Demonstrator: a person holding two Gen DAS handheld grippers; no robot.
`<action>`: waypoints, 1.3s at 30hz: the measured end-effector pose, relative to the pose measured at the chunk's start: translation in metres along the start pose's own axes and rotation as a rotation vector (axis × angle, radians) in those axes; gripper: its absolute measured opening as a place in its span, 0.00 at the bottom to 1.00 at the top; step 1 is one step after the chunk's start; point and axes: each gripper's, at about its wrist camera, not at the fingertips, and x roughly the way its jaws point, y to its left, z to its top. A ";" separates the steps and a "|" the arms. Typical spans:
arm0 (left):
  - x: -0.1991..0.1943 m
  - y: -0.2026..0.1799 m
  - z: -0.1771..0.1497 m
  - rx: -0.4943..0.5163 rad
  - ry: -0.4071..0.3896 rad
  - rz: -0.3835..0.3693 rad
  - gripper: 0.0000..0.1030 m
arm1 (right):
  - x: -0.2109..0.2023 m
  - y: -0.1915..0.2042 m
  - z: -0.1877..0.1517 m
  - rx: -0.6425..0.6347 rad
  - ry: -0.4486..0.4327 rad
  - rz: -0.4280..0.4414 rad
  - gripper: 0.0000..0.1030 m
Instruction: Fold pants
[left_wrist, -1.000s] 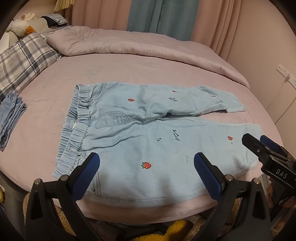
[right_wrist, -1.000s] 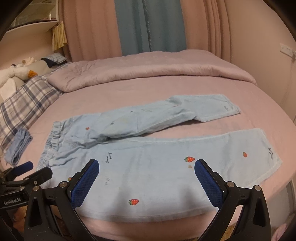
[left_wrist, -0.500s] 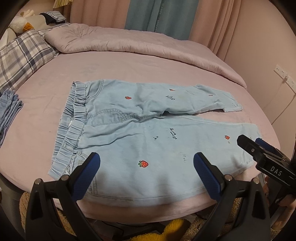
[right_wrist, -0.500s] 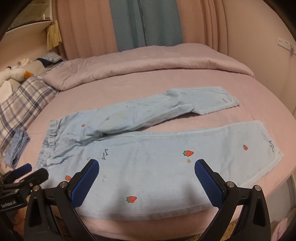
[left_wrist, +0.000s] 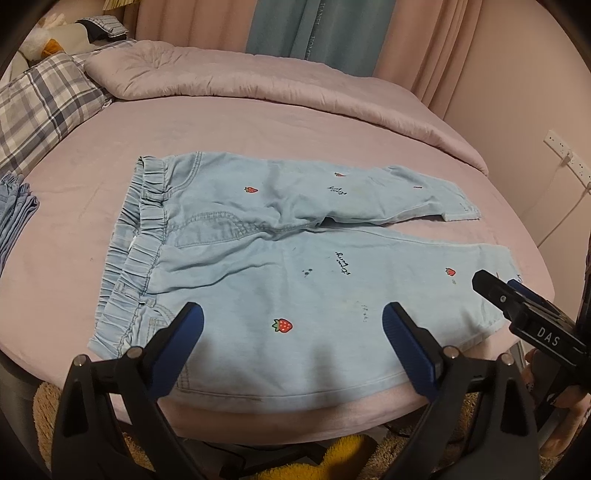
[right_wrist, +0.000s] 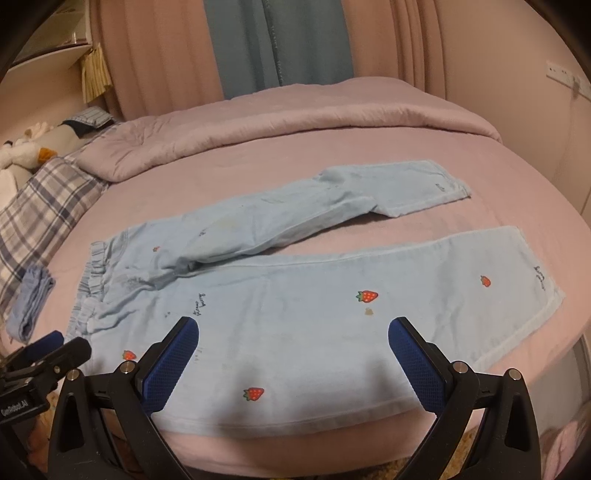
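Pants (left_wrist: 295, 266) lie flat and unfolded on bed (left_wrist: 258, 129), waistband left, legs spread rightward. Left gripper (left_wrist: 291, 332) and right gripper (right_wrist: 293, 350) hover at near edge, jaws wide apart, holding nothing.

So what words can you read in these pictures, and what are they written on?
"DAS" on the right gripper.
"GenRobot.AI" on the left gripper.
"HOME" and more letters on the teal curtain; only partly legible.
Cursive script on the strawberry pants: too small to read.
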 end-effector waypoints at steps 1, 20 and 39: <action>0.000 0.000 0.000 -0.002 0.002 -0.001 0.94 | 0.000 -0.001 0.000 0.002 0.001 0.002 0.99; 0.007 0.001 0.006 -0.014 0.028 -0.025 0.92 | 0.006 -0.006 0.001 0.028 0.015 -0.009 0.99; 0.007 0.003 0.005 -0.019 0.031 -0.026 0.91 | 0.006 -0.008 0.002 0.034 0.020 -0.008 0.99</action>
